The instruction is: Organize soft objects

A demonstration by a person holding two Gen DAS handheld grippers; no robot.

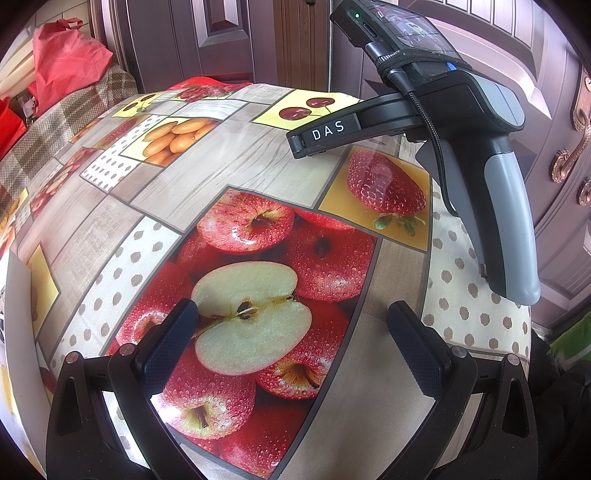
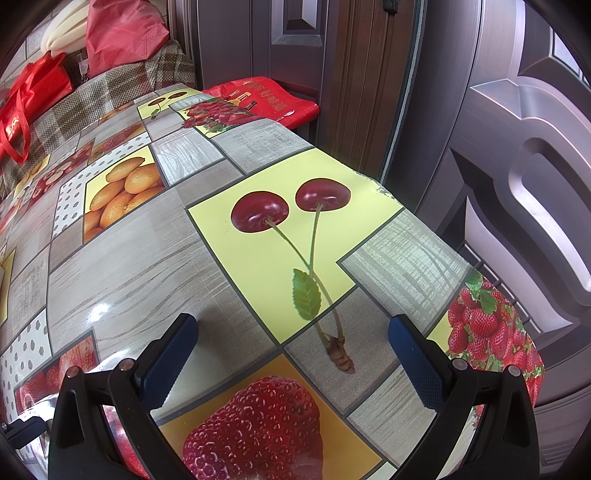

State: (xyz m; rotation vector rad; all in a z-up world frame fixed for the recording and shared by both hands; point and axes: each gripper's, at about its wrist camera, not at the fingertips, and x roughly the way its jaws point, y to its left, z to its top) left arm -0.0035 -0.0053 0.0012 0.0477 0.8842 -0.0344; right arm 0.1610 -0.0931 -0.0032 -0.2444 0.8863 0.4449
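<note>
Jaws of both the left gripper (image 1: 288,343) and the right gripper (image 2: 291,354) stand wide apart, holding nothing, above the fruit-print desk (image 1: 207,173); no soft object lies on it; a red bag (image 1: 66,59) sits at ten o'clock on a plaid cushion (image 1: 55,125).

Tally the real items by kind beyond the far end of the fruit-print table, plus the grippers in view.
Red bags: 3 (crumpled red bag, handled red bag, flat printed red bag)
Plaid fabric: 1
White padded item: 1
Grippers: 2, both open (left gripper, right gripper)
Total: 7
</note>
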